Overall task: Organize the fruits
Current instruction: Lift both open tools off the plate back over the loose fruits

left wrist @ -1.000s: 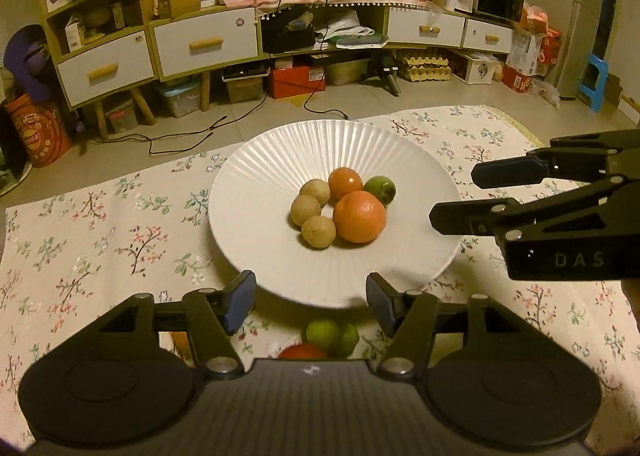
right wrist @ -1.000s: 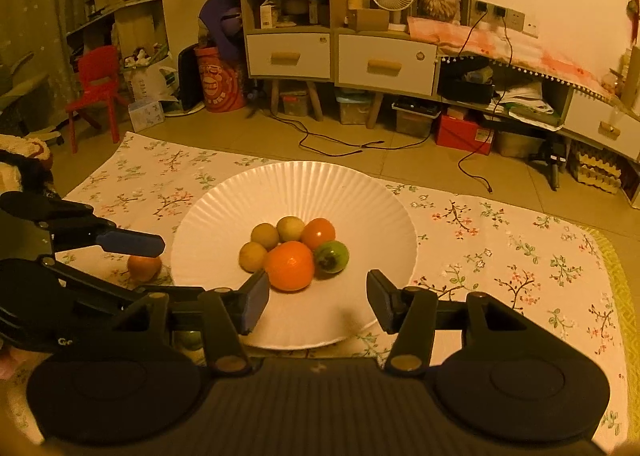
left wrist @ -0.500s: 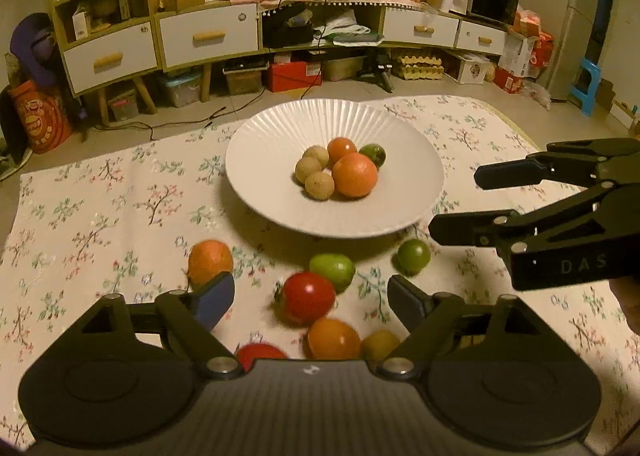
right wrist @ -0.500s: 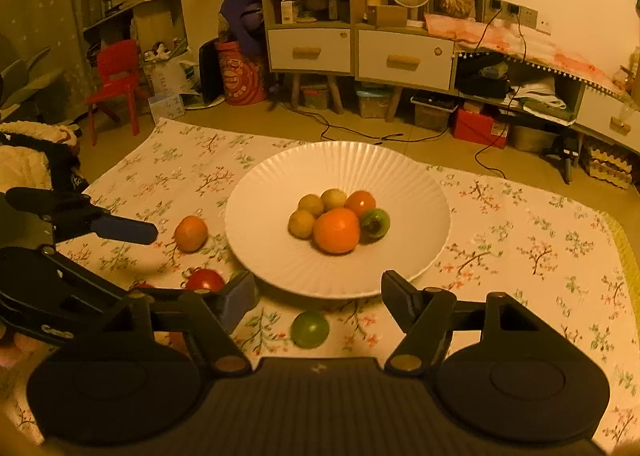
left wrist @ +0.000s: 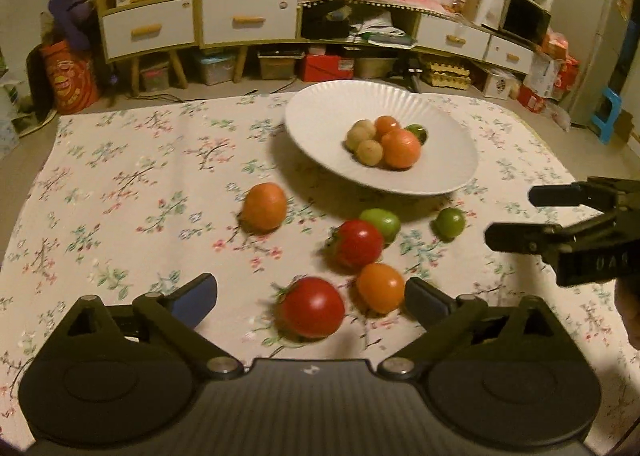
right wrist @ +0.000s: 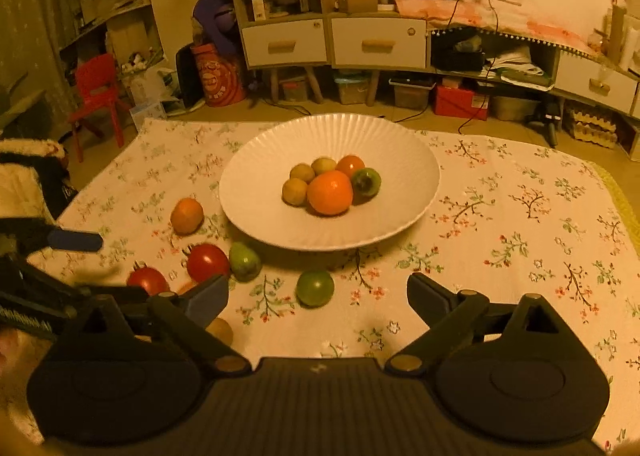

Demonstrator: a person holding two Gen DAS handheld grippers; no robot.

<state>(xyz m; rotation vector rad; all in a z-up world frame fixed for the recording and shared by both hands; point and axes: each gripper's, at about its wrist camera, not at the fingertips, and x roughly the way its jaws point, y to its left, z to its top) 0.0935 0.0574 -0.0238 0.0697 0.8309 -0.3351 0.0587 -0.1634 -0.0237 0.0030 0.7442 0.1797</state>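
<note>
A white ribbed plate point(left wrist: 452, 179) point(right wrist: 260, 211) on the floral cloth holds several fruits, among them a large orange point(left wrist: 401, 149) point(right wrist: 330, 192). Loose fruit lies in front of it: an orange point(left wrist: 265, 206) point(right wrist: 187, 215), two red tomatoes point(left wrist: 312, 306) point(left wrist: 356, 244), a small orange fruit point(left wrist: 380, 287), a green pear point(left wrist: 382, 220) point(right wrist: 244, 260) and a green round fruit point(left wrist: 450, 221) point(right wrist: 315, 288). My left gripper point(left wrist: 311, 298) is open, low over the near red tomato. My right gripper point(right wrist: 318, 298) is open and empty, just behind the green round fruit.
The floral cloth point(left wrist: 140, 195) covers the floor area. Low cabinets with drawers point(right wrist: 332, 41), storage boxes and cables stand behind it. A red child's chair point(right wrist: 98, 89) stands at the far left. A brown fruit point(right wrist: 220, 330) lies by my right gripper's left finger.
Both grippers have pulled back from the plate and opened wider. The left has swung left, so the loose fruits in front of the plate have come into view.
</note>
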